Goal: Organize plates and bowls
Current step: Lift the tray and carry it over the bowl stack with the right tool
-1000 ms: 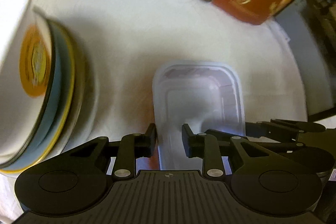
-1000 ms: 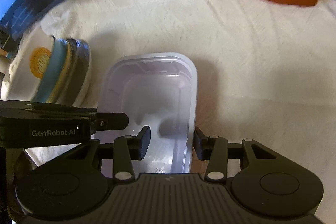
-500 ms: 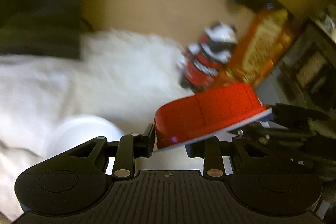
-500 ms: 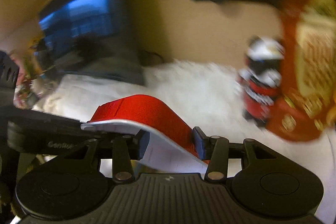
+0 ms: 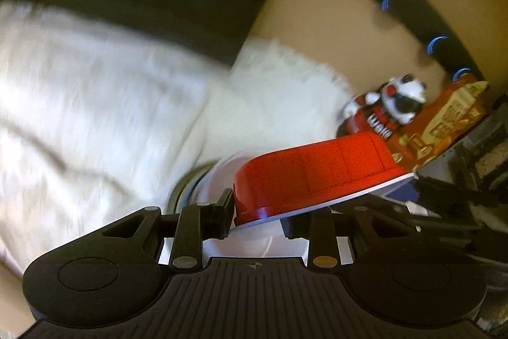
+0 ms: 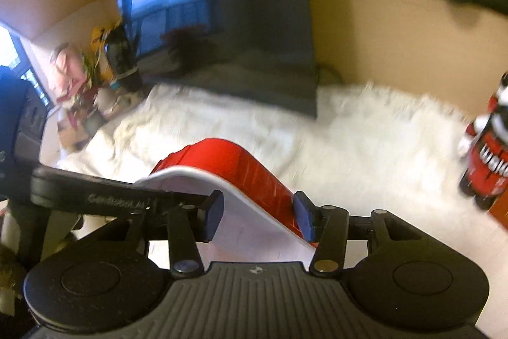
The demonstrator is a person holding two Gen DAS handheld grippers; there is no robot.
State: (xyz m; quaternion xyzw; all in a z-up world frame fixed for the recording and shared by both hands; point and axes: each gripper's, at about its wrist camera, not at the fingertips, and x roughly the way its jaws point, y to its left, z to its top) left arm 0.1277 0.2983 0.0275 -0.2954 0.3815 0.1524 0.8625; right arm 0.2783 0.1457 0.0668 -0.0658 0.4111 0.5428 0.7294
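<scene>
A rectangular container point(image 5: 311, 177), red outside and white inside, hangs tilted in the air above the white cloth. My left gripper point(image 5: 257, 212) is shut on one end of it, one pad against the red corner and the other under the white rim. My right gripper point(image 6: 258, 215) grips the other end point(image 6: 241, 167) with the wall between its pads; its jaws are opening slightly. Below the container in the left wrist view, a stack of plates point(image 5: 187, 183) with a white bowl point(image 5: 219, 177) on top peeks out. Each gripper shows at the edge of the other's view.
A fluffy white cloth point(image 6: 365, 132) covers the table. Cola bottles point(image 5: 387, 110) and an orange-red box point(image 5: 451, 123) stand at the far right. A dark screen point(image 6: 222, 21) leans on the wall behind, with clutter point(image 6: 95, 69) to its left.
The container, which sat upright on the cloth, has been lifted by both grippers and tipped so its red outside shows. Both views have swung up toward the wall.
</scene>
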